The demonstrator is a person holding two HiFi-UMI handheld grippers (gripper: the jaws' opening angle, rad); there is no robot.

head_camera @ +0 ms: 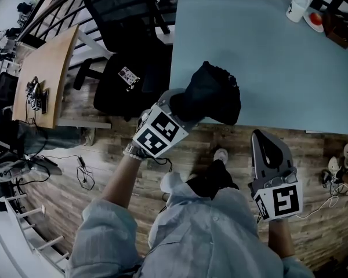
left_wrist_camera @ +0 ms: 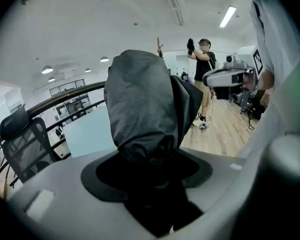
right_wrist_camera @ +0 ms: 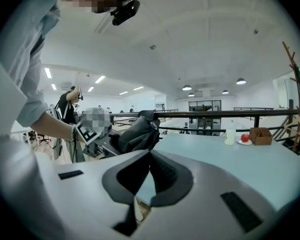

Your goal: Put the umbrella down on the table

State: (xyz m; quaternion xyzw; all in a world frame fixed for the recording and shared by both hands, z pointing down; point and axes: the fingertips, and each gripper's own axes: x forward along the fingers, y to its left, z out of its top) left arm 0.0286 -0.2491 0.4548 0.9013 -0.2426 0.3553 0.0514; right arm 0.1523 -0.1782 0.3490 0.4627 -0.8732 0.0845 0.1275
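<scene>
My left gripper has its jaws clamped on the lower part of a black folded fabric umbrella. In the left gripper view the bundle rises straight out from between the pads and fills the middle of the picture. From the head view the umbrella sits over the near edge of the pale blue table, towards its near left corner. Most of the crumpled fabric lies over the tabletop, while the gripped end stays on my side of the edge. I cannot tell whether the fabric touches the surface. My right gripper is well apart to the right, off the table and over the wooden plank floor. Its jaws are brought together at the tips with nothing between them, and they point towards the table's near edge. At the far right corner of the table stand a white plastic bottle, a red apple on a small plate and a brown cardboard box. A black office chair stands against the table's left edge.
</scene>
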